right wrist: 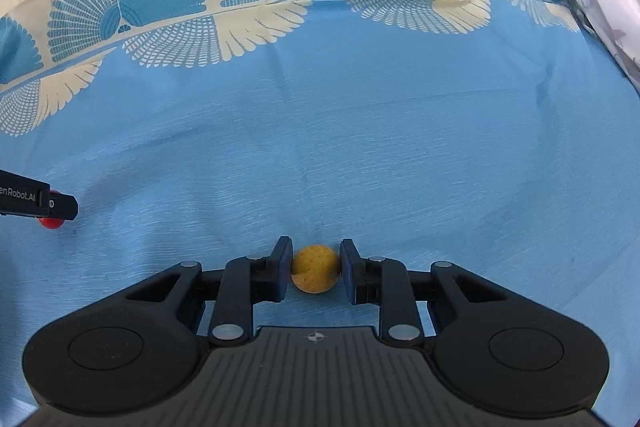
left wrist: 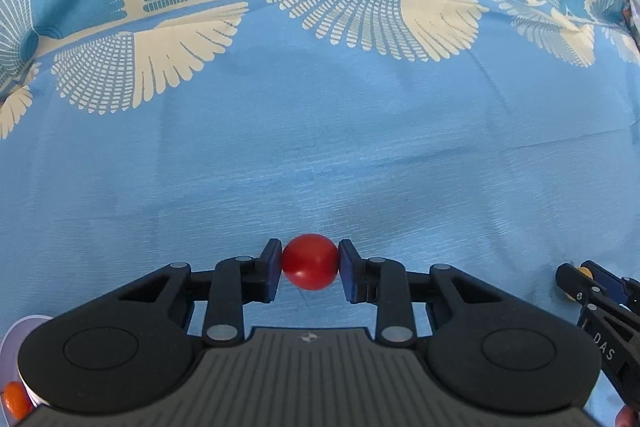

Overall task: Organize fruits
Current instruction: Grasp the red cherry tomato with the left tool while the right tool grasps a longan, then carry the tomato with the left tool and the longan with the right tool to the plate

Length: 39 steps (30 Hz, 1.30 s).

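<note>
Fruits are both gripped — red ball (left wrist: 310,267) in the left tool (left wrist: 309,269), yellow one (right wrist: 316,269) in the right tool (right wrist: 315,271), just over the blue cloth (left wrist: 320,147). Round, smooth skins may slip out — narrow pads.

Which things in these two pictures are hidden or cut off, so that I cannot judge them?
- Left wrist view: an orange fruit and a white container at the lower left corner, cut by the edge and covered by the left gripper.
- Left wrist view: the right gripper is cut by the right edge; its yellow fruit barely shows.
- Right wrist view: the red fruit is mostly behind the left gripper's finger.
- Neither view shows where the fruits should go.
</note>
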Tool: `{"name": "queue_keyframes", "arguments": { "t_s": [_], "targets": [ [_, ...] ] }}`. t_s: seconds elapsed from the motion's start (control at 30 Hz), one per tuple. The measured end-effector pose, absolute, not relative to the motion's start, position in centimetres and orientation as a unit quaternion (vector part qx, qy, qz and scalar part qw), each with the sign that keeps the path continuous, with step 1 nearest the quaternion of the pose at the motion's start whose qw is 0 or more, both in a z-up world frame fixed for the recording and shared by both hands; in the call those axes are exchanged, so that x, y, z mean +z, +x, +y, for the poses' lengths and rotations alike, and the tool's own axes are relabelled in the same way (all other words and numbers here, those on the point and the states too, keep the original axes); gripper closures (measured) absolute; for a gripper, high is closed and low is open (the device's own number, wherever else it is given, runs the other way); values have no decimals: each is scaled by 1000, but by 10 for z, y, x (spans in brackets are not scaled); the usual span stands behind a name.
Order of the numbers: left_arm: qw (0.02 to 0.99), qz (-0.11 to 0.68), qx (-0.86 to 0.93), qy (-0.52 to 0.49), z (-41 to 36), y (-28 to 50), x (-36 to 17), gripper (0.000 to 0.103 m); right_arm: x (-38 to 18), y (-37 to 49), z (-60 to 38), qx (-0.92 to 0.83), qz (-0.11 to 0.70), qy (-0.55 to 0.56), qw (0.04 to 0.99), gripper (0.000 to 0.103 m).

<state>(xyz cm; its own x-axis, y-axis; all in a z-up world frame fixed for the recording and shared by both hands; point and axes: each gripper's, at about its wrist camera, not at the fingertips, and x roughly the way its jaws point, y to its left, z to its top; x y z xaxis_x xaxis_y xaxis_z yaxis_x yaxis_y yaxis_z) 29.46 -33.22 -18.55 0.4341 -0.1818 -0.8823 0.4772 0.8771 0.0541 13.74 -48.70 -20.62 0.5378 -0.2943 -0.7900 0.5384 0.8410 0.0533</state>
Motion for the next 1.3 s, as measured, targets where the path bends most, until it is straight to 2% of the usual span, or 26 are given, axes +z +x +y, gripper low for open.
{"name": "queue_keyframes", "arguments": {
  "t_s": [0.23,0.57,0.97,1.3],
  "targets": [
    [847,469,-210,133,-317,278,-156,69,-190,131,-480,-233,408,142,871,76],
    [876,415,-219,110,-254,215,-86,69,-143,91,-428,-193,378,130,896,76],
    [886,424,-154,105,-138,125,-30,69,-88,27,-329,-109,363,111,919,76],
    [895,426,-102,89,-43,61,-9,69,-57,-24,-240,-27,361,77,929,76]
  ]
}}
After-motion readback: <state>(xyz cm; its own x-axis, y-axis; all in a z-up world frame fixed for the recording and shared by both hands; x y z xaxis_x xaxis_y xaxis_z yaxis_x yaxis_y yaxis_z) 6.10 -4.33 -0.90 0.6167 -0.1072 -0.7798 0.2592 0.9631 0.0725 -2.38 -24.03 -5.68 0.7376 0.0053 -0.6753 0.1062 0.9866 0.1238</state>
